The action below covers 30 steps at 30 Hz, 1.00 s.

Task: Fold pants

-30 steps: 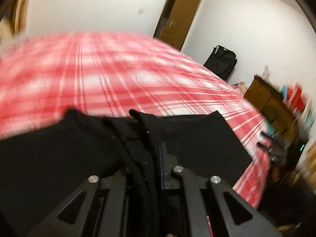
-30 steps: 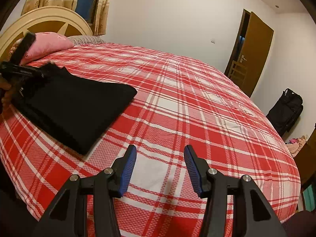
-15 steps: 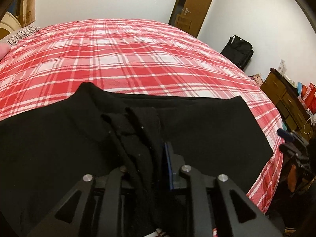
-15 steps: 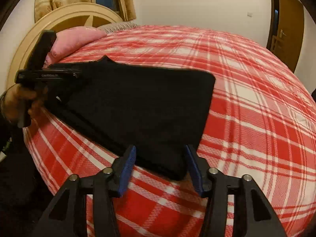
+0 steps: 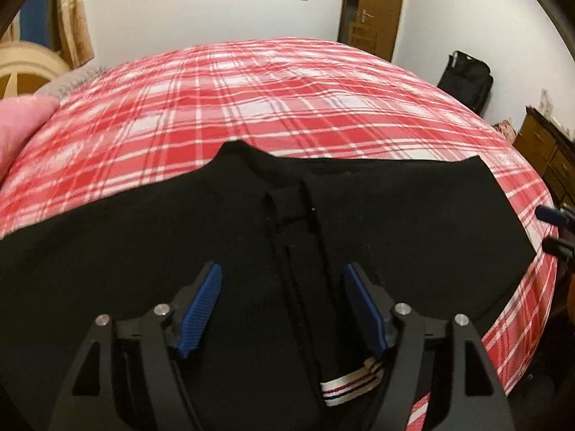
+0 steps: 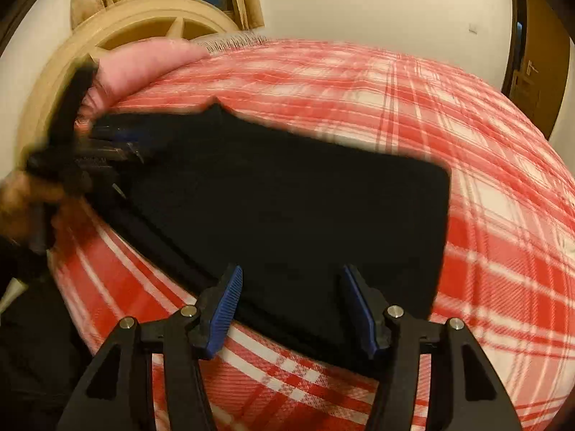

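The black pants lie folded flat on the red plaid bed, near its front edge. My left gripper is open, its blue pads either side of a raised fold of the cloth, just above the pants. A striped waistband tag shows below it. My right gripper is open, low over the other end of the pants at the bed edge. The left gripper shows blurred at the far end in the right wrist view.
A pink pillow and a cream headboard stand at the head of the bed. A black suitcase, a wooden door and a wooden dresser line the far wall.
My left gripper has opened and let go of the pants fold it held. My right gripper has moved in over the near end of the pants, still open.
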{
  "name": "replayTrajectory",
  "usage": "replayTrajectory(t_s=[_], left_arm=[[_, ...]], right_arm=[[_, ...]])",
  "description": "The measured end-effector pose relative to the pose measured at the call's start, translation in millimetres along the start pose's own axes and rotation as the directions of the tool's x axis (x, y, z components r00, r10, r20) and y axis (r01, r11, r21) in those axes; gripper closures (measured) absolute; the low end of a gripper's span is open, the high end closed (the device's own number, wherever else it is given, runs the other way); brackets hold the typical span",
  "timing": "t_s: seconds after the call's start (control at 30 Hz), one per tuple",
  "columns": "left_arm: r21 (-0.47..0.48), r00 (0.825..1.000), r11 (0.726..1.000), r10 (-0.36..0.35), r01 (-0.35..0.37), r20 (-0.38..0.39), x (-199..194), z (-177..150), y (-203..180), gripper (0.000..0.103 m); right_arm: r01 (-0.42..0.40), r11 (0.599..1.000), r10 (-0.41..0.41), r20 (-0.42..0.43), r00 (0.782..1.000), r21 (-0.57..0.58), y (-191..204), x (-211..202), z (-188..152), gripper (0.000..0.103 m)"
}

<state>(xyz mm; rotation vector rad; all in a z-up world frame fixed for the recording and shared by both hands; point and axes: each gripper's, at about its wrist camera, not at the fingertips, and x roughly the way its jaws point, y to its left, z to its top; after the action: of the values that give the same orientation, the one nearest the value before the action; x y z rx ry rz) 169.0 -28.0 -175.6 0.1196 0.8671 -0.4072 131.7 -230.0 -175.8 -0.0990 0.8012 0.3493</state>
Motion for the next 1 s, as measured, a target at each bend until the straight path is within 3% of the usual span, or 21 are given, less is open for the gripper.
replayTrajectory(t_s=[0.13,0.3,0.6,0.77,1.0], left_arm=[[-0.001,1.000,1.000,0.026,-0.026,-0.001,-1,3,-1,0.022],[0.002,1.000,1.000,0.016,-0.016,0.004,-2,0,3,0.022],[-0.021,1.000,1.000,0.013,-0.013,0.016,-6,-2,9,0.018],[-0.041,0.999,0.999,0.031,-0.030,0.034,-17,-2,24,0.018],[-0.057,0.997,0.996,0.066,-0.064,0.029,-17,-6,41,0.016]], right_arm=[[0.003,0.999,-0.003,-0.014,1.000,0.032,1,-6,-3,0.044],[-0.017,1.000,0.017,0.014,1.000,-0.015,26,-11,18,0.044],[-0.130,0.984,0.133,0.017,0.991,-0.118,103,39,59,0.044],[-0.170,0.977,0.166,-0.038,0.985,-0.127,123,60,53,0.044],[-0.151,0.975,0.150,-0.020,0.989,-0.165,129,57,41,0.043]])
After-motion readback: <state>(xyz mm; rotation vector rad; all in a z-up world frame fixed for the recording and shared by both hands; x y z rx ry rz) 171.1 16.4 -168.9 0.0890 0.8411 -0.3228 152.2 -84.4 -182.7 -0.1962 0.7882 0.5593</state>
